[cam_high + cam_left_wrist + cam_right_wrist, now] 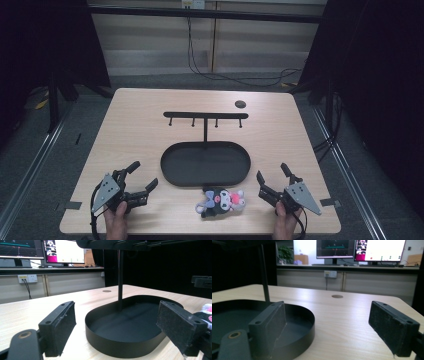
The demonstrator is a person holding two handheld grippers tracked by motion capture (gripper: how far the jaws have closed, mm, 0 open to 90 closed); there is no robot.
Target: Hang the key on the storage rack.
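Both claws rest low on the surface (140,130) near its front edge, the left claw (141,179) and right claw (272,179) each spread wide, holding nothing. Between them lies a plush (222,201), perhaps a keychain, just before the black tray (172,175) with its hook stand (205,116).

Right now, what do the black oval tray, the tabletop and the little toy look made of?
Black oval tray with thin upright wall: likely sheet metal, matte black; the thin, even rim suggests it. Light wood-grain tabletop: wood or laminate, with a slight sheen in the right gripper view. Small black, white and pink plush toy: soft fabric, fuzzy outline, though too small to be sure.
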